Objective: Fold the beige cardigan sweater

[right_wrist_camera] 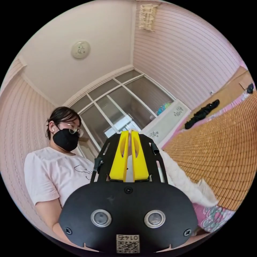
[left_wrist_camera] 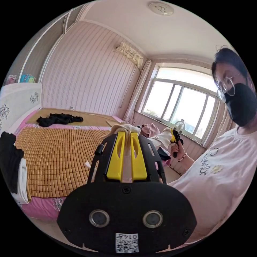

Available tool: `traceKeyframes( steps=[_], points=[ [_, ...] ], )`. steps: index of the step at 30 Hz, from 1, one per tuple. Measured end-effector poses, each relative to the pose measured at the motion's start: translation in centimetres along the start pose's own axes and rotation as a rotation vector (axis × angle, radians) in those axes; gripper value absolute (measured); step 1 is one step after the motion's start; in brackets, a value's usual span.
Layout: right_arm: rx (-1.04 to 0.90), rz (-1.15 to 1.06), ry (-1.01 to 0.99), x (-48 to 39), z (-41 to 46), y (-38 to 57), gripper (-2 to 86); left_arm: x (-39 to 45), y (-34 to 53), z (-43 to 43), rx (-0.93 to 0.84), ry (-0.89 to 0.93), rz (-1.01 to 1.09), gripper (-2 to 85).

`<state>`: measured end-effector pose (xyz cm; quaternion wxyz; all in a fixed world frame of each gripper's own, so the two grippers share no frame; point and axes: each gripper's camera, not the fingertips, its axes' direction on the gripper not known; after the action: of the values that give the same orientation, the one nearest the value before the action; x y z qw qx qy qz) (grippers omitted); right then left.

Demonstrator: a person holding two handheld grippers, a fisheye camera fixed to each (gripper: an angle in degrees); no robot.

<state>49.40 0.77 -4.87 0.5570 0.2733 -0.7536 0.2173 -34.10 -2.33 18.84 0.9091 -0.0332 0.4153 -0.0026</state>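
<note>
Both tools hold the cardigan up in the air beside the bed (left_wrist_camera: 56,160). The left tool (left_wrist_camera: 127,136) is closed narrow on a beige edge of the cardigan (left_wrist_camera: 125,129); the right tool (right_wrist_camera: 129,135) is closed on another edge, and the knit hangs down from it toward the mat (right_wrist_camera: 222,160). To do this step well, I think the two tools should stay level and apart, so the cloth is taut, and then lower it flat on the mat without wrinkles.

Home bedroom: bed (left_wrist_camera: 53,158) (bamboo mat-covered), curtained window (left_wrist_camera: 182,107).
</note>
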Motion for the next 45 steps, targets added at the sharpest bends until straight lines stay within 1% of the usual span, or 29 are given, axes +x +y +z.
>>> traceKeyframes(
  steps=[1,3,5,6,7,8,9,10,11,12,14,15,17,19,20,23,26,28,29,31,32,34,35,36,37,38,41,43,45],
  points=[
    [-0.002,-0.088,-0.068,-2.2,0.4,-1.4,0.7,1.4,-1.3,-2.4,0.071,0.001,0.069,3.4],
    [-0.010,-0.197,-0.116,-5.3,1.0,-3.6,0.6,3.5,-3.1,-5.8,0.165,0.001,0.158,3.3],
    [-0.010,-0.246,-0.091,-7.2,1.5,-5.6,0.6,4.8,-4.8,-8.3,0.231,-0.004,0.219,3.3],
    [-0.054,-0.260,-0.020,-7.5,2.4,-7.0,0.6,5.1,-5.8,-9.2,0.249,-0.013,0.237,3.2],
    [-0.106,-0.267,0.090,-7.0,3.5,-8.4,0.6,4.8,-7.0,-9.2,0.241,-0.023,0.228,3.1],
    [-0.140,-0.266,0.146,-6.3,4.2,-9.1,0.5,4.3,-7.5,-8.8,0.229,-0.028,0.213,3.1],
    [-0.211,-0.248,0.233,-4.2,5.6,-10.5,0.5,3.1,-8.7,-7.5,0.185,-0.042,0.182,3.0],
    [-0.238,-0.195,0.276,-1.3,6.6,-12.0,0.4,1.3,-9.9,-5.6,0.130,-0.072,0.131,2.9],
    [-0.241,-0.165,0.285,0.2,7.0,-12.8,0.4,0.3,-10.6,-4.5,0.098,-0.090,0.113,2.9],
    [-0.232,-0.116,0.288,2.9,7.5,-14.6,0.4,-1.6,-11.9,-2.5,0.048,-0.153,0.065,2.8],
    [-0.193,-0.088,0.324,5.3,7.9,-17.6,0.5,-3.7,-14.2,-0.4,0.022,-0.196,0.017,2.9],
    [-0.172,-0.111,0.378,5.6,8.5,-19.5,0.5,-4.2,-16.1,0.3,0.019,-0.245,0.015,2.9],
    [-0.179,-0.224,0.470,4.2,10.0,-21.8,0.5,-3.7,-18.8,0.5,0.047,-0.271,0.031,3.0],
    [-0.188,-0.396,0.635,2.2,11.8,-22.6,0.6,-1.8,-21.1,0.9,0.069,-0.313,0.126,3.3],
    [-0.191,-0.414,0.664,2.2,12.0,-22.4,0.6,-1.4,-21.4,1.2,0.062,-0.322,0.148,3.3],
    [-0.281,-0.373,0.701,6.7,12.2,-19.4,0.7,-1.6,-20.1,3.7,-0.031,-0.321,0.171,3.7],
    [-0.381,-0.213,0.735,15.5,10.7,-12.8,0.7,-4.1,-14.7,7.5,-0.203,-0.329,0.126,3.9],
    [-0.437,0.022,0.745,24.1,8.4,-5.6,0.8,-6.9,-8.2,11.0,-0.357,-0.302,0.041,4.0],
    [-0.445,0.089,0.748,26.2,7.7,-3.4,0.8,-7.6,-6.2,11.9,-0.390,-0.290,0.008,4.0],
    [-0.484,0.373,0.749,33.7,4.8,6.6,0.8,-9.9,2.2,14.9,-0.521,-0.233,-0.161,4.1],
    [-0.495,0.449,0.753,35.3,4.0,9.2,0.8,-10.3,4.4,15.6,-0.563,-0.223,-0.197,4.1],
    [-0.564,0.725,0.776,39.7,1.5,19.2,0.8,-11.1,12.3,18.1,-0.770,-0.243,-0.277,4.2],
    [-0.586,0.775,0.783,40.4,1.1,21.2,0.8,-11.2,13.9,18.5,-0.822,-0.255,-0.295,4.3],
    [-0.637,0.858,0.789,41.4,0.4,24.2,0.8,-11.2,16.5,19.2,-0.920,-0.263,-0.313,4.4],
    [-0.643,0.893,0.779,41.7,-0.2,25.7,0.7,-10.9,18.1,19.6,-1.005,-0.257,-0.314,4.3],
    [-0.641,0.894,0.776,41.8,-0.5,26.1,0.7,-10.6,18.4,19.7,-1.021,-0.263,-0.306,4.2],
    [-0.684,0.837,0.892,41.7,-1.0,25.4,0.3,-8.3,17.4,19.6,-1.009,-0.307,-0.162,4.5],
    [-0.703,0.721,0.973,41.4,-0.2,23.9,0.1,-7.0,15.7,19.4,-0.968,-0.341,-0.107,4.6],
    [-0.744,0.603,0.979,41.2,1.9,23.0,0.1,-6.5,14.5,19.2,-0.923,-0.357,-0.098,4.6]
  ],
)
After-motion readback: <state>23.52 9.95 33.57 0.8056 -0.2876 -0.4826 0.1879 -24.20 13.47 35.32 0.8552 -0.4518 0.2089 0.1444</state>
